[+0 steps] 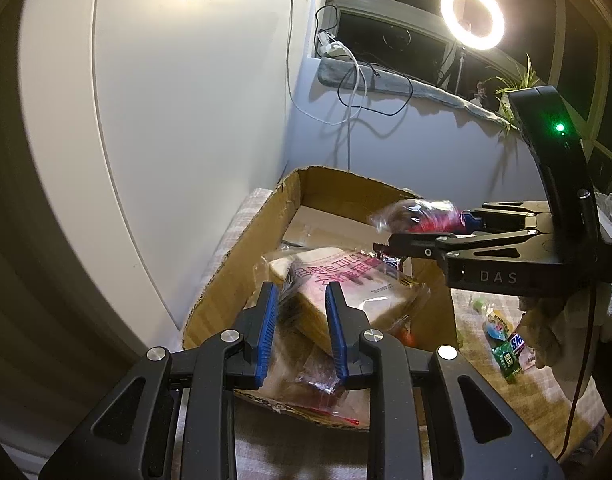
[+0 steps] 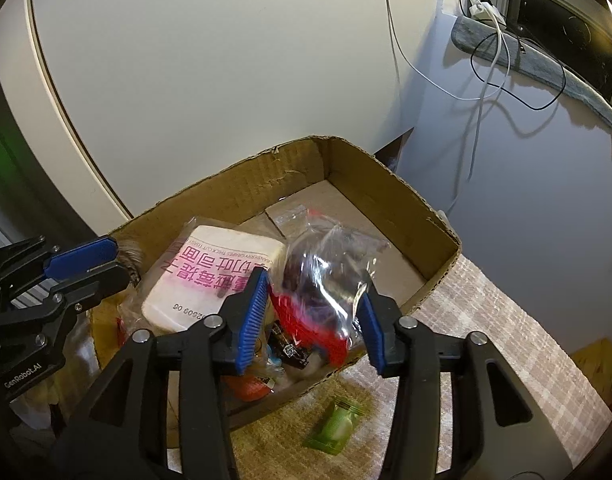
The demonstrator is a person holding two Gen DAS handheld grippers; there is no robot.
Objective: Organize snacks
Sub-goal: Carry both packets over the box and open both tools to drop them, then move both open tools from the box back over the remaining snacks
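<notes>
A lit ring light (image 1: 472, 16) stood before a dark window (image 1: 390, 36). Black and white cables (image 1: 356, 80) trailed from a plug adapter (image 1: 330, 46) across the grey sill (image 1: 386, 80) and down the pale wall (image 1: 177, 92). A potted plant (image 1: 514, 88) stood at the sill's far right.

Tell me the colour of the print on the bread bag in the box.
Pink, on the white bread bag; clearest in the right wrist view.

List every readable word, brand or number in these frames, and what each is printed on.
"DAS": side of the black right gripper.
"GenRobot.AI": body of the black left gripper.
"CRANBERRY...THICK CUT": upside-down on the clear pink-printed bread bag; its large pink characters and number are not legible.
"SN...": partial, on the brown candy bar wrapper.
Green sachet: unreadable.
</notes>
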